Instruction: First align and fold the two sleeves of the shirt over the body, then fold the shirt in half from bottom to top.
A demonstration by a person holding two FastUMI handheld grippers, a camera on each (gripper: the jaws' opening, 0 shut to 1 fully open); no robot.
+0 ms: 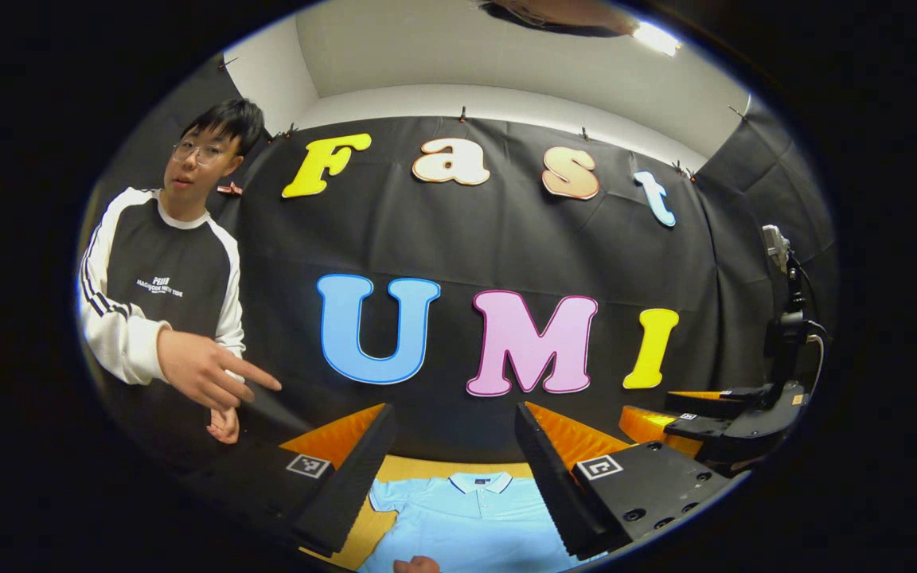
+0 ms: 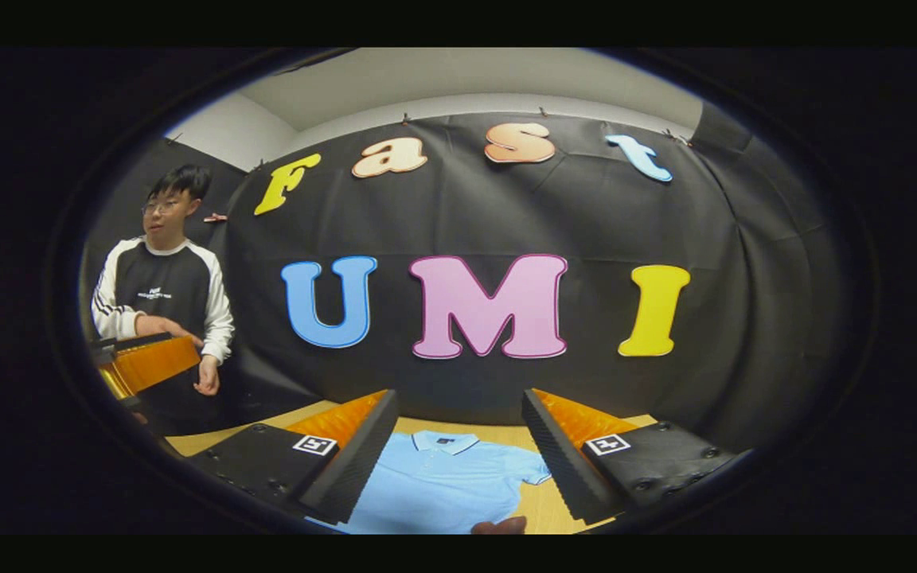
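Note:
A light blue polo shirt (image 1: 466, 529) lies flat on the wooden table (image 1: 407, 468), collar toward the back wall, short sleeves spread out. My left gripper (image 1: 452, 412) hovers above its near part, open, nothing between the fingers. In the right gripper view the same shirt (image 2: 438, 485) lies below my right gripper (image 2: 459, 395), which is open too and holds nothing. One sleeve (image 2: 534, 471) reaches out toward the right finger. The right gripper (image 1: 697, 426) also appears far right in the left gripper view, the left gripper (image 2: 144, 360) far left in the right gripper view.
A person (image 1: 160, 278) stands at the table's far left with a hand (image 1: 208, 374) pointing toward the table. A bit of a hand (image 2: 498, 526) shows at the shirt's near edge. The black cloth wall closes the back. A stand with a cable (image 1: 785, 318) rises at the right.

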